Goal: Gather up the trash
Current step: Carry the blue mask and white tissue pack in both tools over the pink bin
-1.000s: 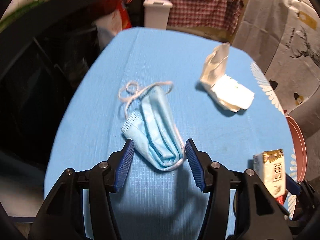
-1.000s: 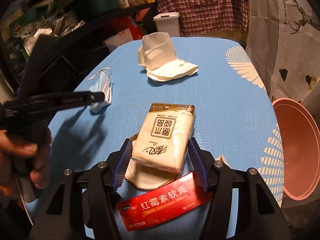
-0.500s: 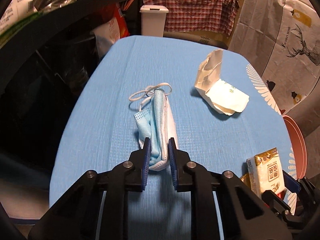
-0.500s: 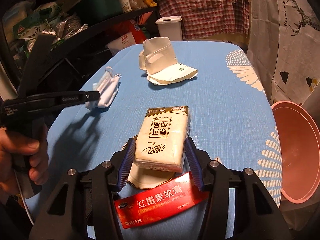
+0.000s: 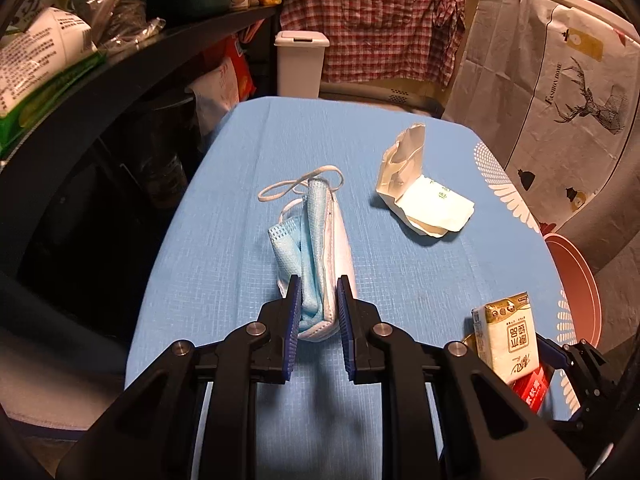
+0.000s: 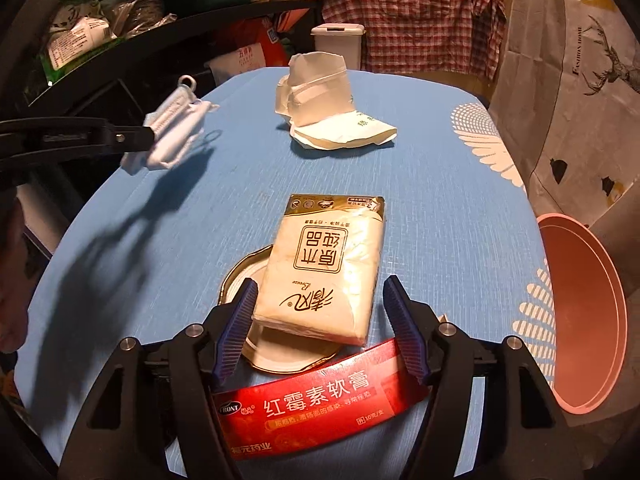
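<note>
While left claw [image 5: 318, 312] pinches mask [image 5: 316, 248], table [image 5: 240, 200] edge lies near.

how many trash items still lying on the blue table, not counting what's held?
4: crumpled paper wrapper at the far end; tissue pack in the middle, lying on a gold lid; red box nearest. The mask is held. Others may be hidden.

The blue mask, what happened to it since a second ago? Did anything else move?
The left gripper closed its jaws on the face mask and lifted it off the blue table. The right gripper has just been opening; the tissue pack lies loose between its jaws. The crumpled paper wrapper, red box and pink basin stayed put.
</note>
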`<state>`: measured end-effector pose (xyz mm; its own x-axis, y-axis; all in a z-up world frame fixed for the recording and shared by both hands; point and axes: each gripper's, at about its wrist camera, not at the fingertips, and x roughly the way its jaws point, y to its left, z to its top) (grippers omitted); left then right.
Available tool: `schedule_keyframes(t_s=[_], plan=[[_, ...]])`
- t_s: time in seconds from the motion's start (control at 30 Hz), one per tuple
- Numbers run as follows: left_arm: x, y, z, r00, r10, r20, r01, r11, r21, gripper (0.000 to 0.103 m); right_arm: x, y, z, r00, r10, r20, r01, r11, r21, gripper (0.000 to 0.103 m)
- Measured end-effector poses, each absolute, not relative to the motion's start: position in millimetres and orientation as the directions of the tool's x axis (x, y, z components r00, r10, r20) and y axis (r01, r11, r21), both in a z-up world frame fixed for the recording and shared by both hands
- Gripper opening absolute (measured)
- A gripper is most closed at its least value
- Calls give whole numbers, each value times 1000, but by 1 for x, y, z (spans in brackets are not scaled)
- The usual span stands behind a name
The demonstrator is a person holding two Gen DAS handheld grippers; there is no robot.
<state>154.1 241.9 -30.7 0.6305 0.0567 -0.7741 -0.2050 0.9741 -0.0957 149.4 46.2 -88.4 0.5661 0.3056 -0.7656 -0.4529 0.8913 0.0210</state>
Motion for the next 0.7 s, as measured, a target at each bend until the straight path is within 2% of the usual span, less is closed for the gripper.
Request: schedule_keyframes(t_s=[0.07,0.17,0.7], plan=[[152,240,-28,637,62,-768,-204,975,-91,18,149,47,-89,569,296,-767,-452,892,9,56],[148,239,-21,651,63,-757,-201,975,-91,18,147,42,-86,572,302,-763,-441,897,23,54],[119,213,19,731,54,-680,-161,982,-95,18,115,-6,-21,685,351,-639,-406,912,66,53]])
